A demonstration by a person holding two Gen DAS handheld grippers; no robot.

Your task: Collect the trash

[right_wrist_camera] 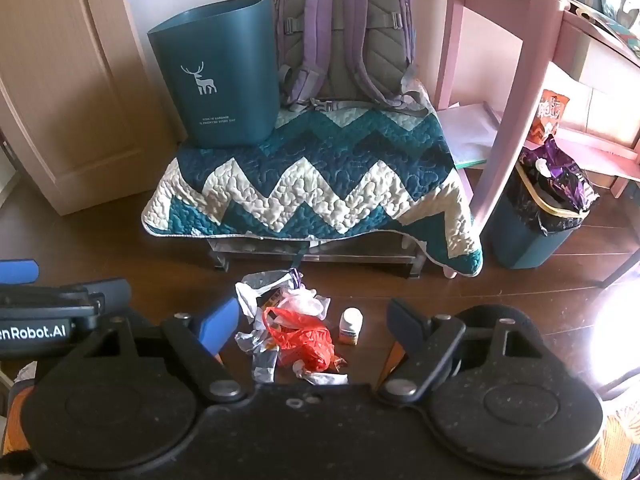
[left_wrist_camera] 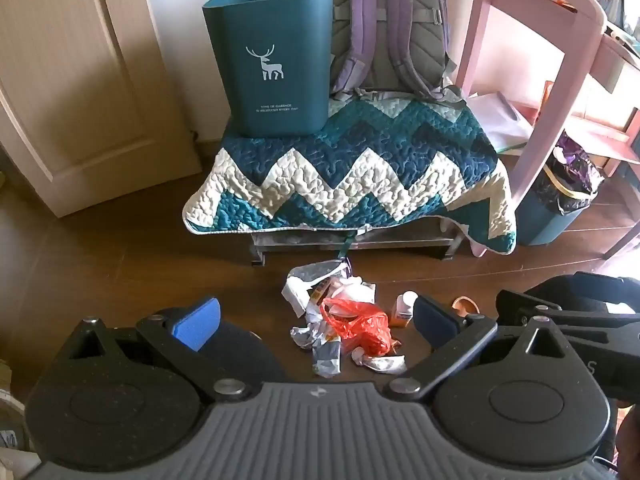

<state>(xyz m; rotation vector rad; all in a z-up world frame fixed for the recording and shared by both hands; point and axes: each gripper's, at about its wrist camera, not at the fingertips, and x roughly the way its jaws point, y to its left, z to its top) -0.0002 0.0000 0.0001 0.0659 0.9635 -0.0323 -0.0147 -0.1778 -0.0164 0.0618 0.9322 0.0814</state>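
A pile of trash lies on the dark wood floor in front of a low bench: a red plastic bag, crumpled white and silver wrappers, and a small orange bottle with a white cap. A dark teal bin with a white deer stands upright on the bench's left end. My left gripper is open above the pile. My right gripper is open above the pile too. Both are empty.
The bench carries a teal and white zigzag quilt and a purple backpack. A pink desk leg and a full lined bin stand right. A door is left.
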